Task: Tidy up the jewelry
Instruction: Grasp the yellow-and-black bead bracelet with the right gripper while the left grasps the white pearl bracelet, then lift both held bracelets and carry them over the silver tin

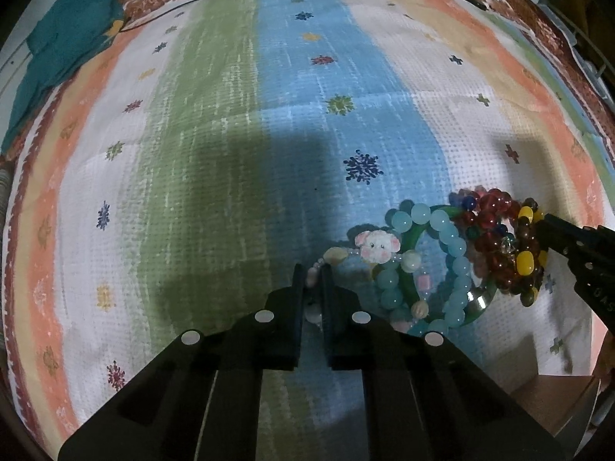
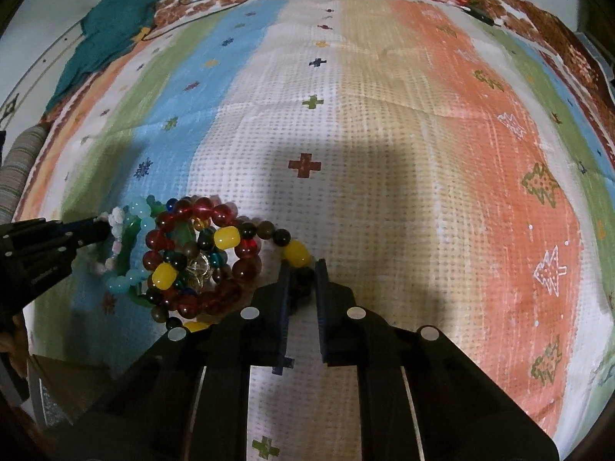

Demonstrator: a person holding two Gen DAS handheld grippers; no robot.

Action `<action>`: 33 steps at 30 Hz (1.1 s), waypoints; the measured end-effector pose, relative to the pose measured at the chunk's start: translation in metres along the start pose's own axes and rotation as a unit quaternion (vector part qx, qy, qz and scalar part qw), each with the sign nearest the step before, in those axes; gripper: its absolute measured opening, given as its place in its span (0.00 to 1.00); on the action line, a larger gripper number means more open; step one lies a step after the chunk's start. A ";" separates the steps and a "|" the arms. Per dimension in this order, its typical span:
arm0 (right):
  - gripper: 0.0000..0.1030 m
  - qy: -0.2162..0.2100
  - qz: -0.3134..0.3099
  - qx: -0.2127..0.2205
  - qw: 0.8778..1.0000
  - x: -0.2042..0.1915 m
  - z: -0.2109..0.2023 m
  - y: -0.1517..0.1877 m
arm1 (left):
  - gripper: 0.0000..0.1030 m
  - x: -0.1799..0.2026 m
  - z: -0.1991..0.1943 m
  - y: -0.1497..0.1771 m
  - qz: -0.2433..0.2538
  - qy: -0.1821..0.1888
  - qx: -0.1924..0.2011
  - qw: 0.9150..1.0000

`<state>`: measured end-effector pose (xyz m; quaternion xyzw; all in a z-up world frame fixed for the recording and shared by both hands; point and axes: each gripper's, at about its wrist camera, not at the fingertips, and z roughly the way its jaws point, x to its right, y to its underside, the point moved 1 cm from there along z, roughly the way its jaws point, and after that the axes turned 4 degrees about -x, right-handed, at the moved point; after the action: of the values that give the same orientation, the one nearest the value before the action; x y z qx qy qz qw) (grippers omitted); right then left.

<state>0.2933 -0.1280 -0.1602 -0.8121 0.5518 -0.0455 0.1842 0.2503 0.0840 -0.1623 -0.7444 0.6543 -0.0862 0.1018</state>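
Left wrist view showed the tangled bracelets at four o'clock on the striped cloth (image 1: 215, 123). The left gripper (image 1: 309, 272) pinched the charm bracelet (image 1: 378, 247) while the right gripper (image 2: 301, 269) clamped the yellow-and-brown bead strand (image 2: 296, 251) at the heap's three o'clock edge, apparently to pull them apart.

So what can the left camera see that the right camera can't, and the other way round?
Only the left wrist view shows the sheep charm face-on and the left hand-held gripper closed on that pastel bracelet's beads.

Only the right wrist view shows the broad orange stripe with tree motifs and the right hand-held gripper pinching a dark bead beside a yellow bead.

Both show the tangled bracelet pile, the striped cloth and the teal fabric at the far left.
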 end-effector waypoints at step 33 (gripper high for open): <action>0.11 0.019 -0.030 0.132 0.991 -0.029 -0.107 0.020 | 0.06 0.027 -0.110 0.025 0.015 0.023 0.125 0.992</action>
<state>0.2348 -0.1349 -0.0645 -0.7959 0.5195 -0.1390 0.2782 0.2008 0.0497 -0.0634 -0.7141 0.6513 -0.1826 0.1803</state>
